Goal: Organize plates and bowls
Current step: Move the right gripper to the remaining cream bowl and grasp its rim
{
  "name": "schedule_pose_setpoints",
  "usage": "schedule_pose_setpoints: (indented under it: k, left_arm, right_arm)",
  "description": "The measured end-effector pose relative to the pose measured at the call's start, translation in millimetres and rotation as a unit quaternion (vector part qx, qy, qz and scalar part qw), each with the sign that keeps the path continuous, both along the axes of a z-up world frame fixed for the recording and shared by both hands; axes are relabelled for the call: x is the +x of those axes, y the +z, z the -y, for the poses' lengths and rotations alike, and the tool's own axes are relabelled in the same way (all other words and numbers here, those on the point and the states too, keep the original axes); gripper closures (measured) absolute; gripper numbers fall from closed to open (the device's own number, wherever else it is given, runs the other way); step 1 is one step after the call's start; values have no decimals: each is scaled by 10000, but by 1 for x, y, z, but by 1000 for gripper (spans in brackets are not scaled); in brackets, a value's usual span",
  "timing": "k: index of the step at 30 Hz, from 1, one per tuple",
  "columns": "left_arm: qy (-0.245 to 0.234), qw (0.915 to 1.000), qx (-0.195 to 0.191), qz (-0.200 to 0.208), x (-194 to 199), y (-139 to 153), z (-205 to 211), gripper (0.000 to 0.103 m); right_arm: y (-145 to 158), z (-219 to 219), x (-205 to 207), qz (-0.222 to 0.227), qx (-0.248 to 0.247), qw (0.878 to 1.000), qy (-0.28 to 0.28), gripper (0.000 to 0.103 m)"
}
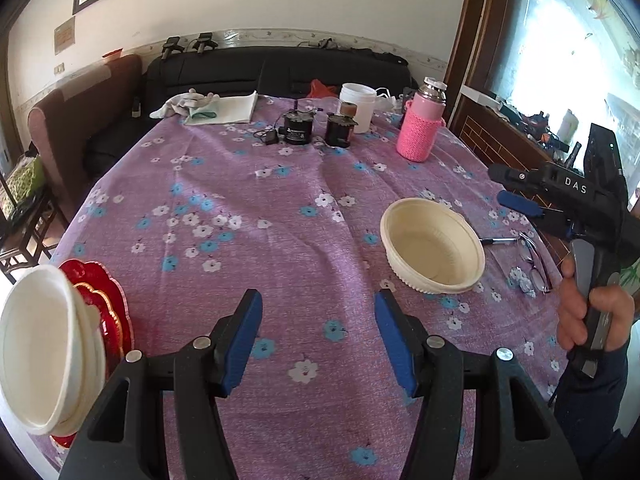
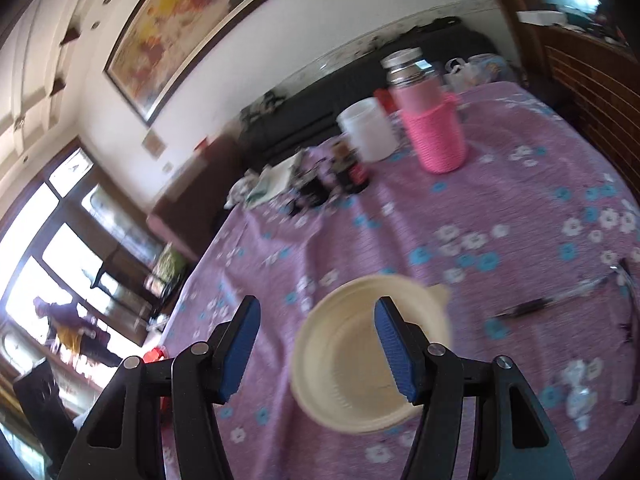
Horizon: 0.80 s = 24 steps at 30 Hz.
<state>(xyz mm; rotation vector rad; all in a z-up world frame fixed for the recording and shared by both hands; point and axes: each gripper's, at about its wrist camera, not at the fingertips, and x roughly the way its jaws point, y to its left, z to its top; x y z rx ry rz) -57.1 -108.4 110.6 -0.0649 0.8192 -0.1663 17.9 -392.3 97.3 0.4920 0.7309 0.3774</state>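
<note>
The cream bowl [image 2: 360, 360] sits alone on the table [image 1: 280, 208], at 3 o'clock. The right tool [image 2: 316, 348] hangs over it, fingers apart, ready to grab its rim next. The left tool [image 1: 318, 340] waits, fingers apart, holding nothing, near the white bowls [image 1: 44, 344] at 9 o'clock.

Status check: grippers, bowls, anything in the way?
Left gripper open, empty. Right gripper open, over the cream bowl. White bowls stacked on red plate. Pen, glasses beside cream bowl.
</note>
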Motion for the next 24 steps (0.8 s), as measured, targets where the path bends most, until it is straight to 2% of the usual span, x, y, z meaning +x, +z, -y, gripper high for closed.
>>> schedule_pose_setpoints:
  k: [2, 4, 5, 6, 11, 14, 17, 19, 21, 22, 23, 24]
  left_arm:
    - [-72, 9999, -12, -87, 9, -4, 9, 45]
    - [-148, 9997, -50, -211, 21, -10, 21, 45]
    - [-167, 9995, -81, -242, 26, -12, 26, 46]
    - [-201, 9993, -146, -296, 34, -15, 33, 46]
    - [-231, 9959, -577, -654, 69, -36, 55, 46]
    - [-274, 9879, -1048, -1111, 87, -56, 64, 46]
    - [-265, 9869, -1034, -1208, 92, -68, 73, 46]
    - [-305, 9867, -1035, -1213, 91, -74, 78, 50]
    - [-390, 9871, -970, -1217, 93, -77, 82, 65]
    - [-425, 9875, -936, -1195, 94, -78, 85, 68]
    - [-410, 9888, -888, -1130, 94, -78, 87, 76]
    - [-382, 9909, -759, -1046, 96, -78, 89, 78]
  right_arm:
    - [-5, 19, 1, 17, -102, 9995, -312, 40]
    - [-15, 36, 4, -84, 43, 9990, -434, 52]
    - [-21, 42, 7, -201, 158, 9987, -445, 62]
    - [-29, 48, 9, -349, 287, 9980, -445, 66]
    - [-43, 58, 15, -661, 431, 9956, -502, 67]
    - [-54, 56, 22, -856, 502, 9942, -425, 67]
    - [-64, 55, 27, -1003, 450, 9930, -430, 67]
    - [-72, 53, 31, -1065, 463, 9925, -369, 67]
    - [-77, 48, 36, -1119, 522, 9919, -283, 68]
    - [-80, 46, 38, -1146, 500, 9918, -274, 79]
    - [-82, 43, 38, -1188, 454, 9916, -226, 91]
    - [-81, 41, 37, -1179, 426, 9919, -202, 91]
